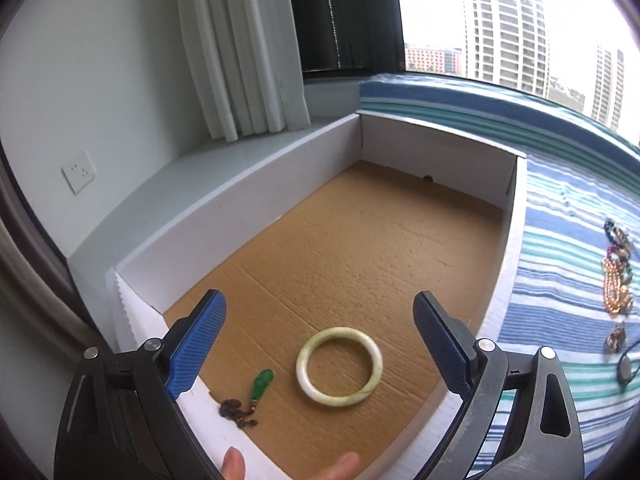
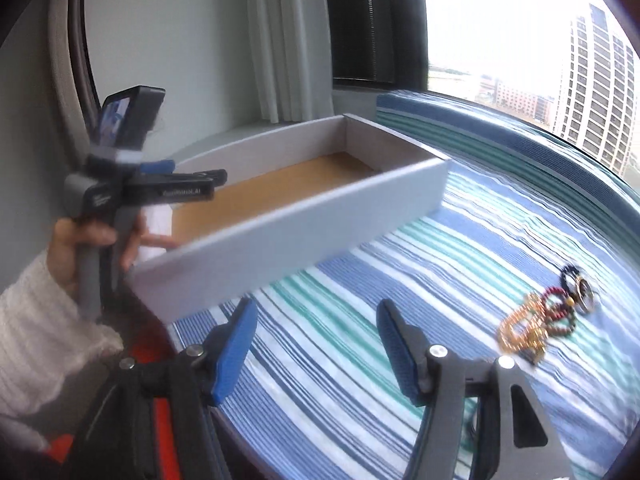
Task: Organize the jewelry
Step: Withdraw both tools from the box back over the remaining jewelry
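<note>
A white-walled cardboard box [image 1: 240, 216] with a brown floor lies on a striped cloth. A pale jade bangle [image 1: 339, 365] and a green pendant on a dark beaded cord [image 1: 261, 385] lie on its floor near the front. My left gripper [image 1: 320, 340] is open and empty above the bangle. In the right wrist view the box [image 2: 280, 232] is at the left, with the left gripper [image 2: 218, 179] over its near end. My right gripper [image 2: 316, 336] is open and empty above the cloth. A heap of beaded bracelets and chains [image 2: 540, 320] lies to its right, also seen in the left wrist view [image 1: 618, 280].
The blue, teal and white striped cloth [image 2: 400, 280] covers the surface by a window. A white curtain [image 1: 240, 48] and a wall socket [image 1: 78, 172] are behind the box. More small pendants [image 1: 620, 352] lie on the cloth right of the box.
</note>
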